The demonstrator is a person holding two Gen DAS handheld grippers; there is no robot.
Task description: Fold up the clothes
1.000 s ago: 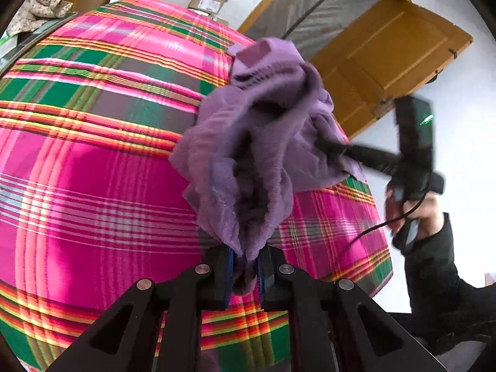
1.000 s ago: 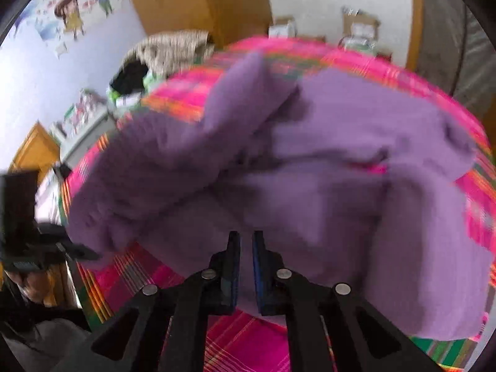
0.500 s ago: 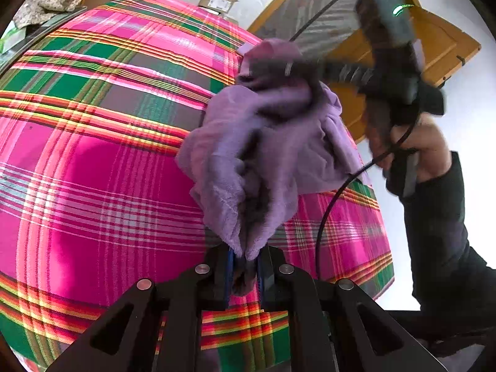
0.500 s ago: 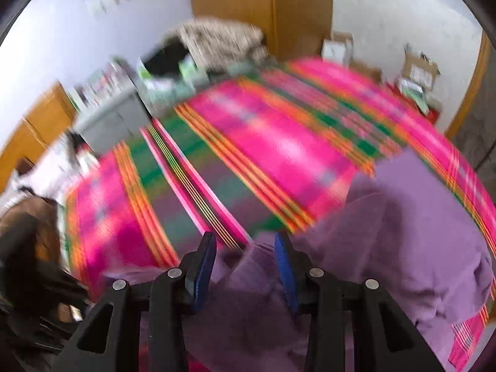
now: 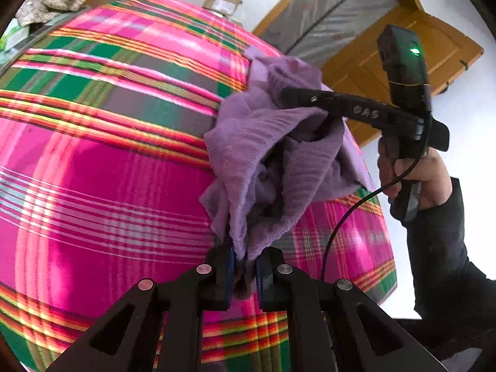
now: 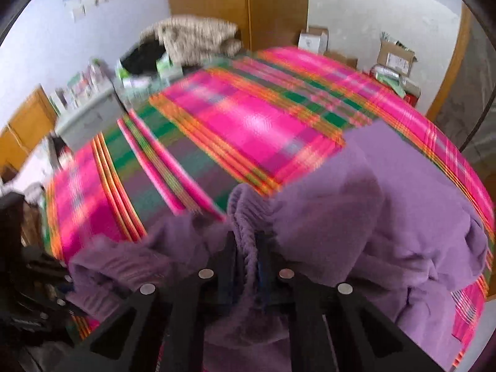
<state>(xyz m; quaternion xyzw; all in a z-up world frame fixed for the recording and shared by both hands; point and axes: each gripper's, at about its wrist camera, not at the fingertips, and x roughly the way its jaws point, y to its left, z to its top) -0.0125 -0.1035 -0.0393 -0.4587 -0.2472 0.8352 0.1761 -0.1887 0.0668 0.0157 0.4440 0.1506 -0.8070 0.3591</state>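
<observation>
**Colleague:** Any containers in shot, and what's in them?

**Me:** Only cardboard boxes (image 6: 395, 57) on the floor at the upper right of my right wrist view, past the bed. One has its flaps up, but I can't make out the contents. There's a cluttered shelf (image 6: 90, 105) at the left edge, too blurred to itemise.

**Colleague:** Where's the garment?

**Me:** The purple garment (image 5: 272, 161) is bunched up and lifted over the plaid bedspread (image 5: 102, 167), right of centre in my left wrist view. It's a soft, fleecy knit with a ribbed band. My left gripper (image 5: 243, 271) is clamped on its lower edge, fabric pinched between the pads. My right gripper (image 6: 248, 260) has just been closing, and that ribbed band now sits squeezed between its jaws, low centre in its own view.

**Colleague:** Anything hidden?

**Me:** Plenty. The folds swallow the right gripper's tips in the left view, so I only see its black stem poking into the cloth at upper right, with the hand (image 5: 415, 173) and a dark sleeve behind. The right view is motion-smeared; the garment's outline is cut off at the bottom edge, and I can't tell what kind of garment it is. The bedspread is a flat woven plaid in pink, green and orange.
</observation>
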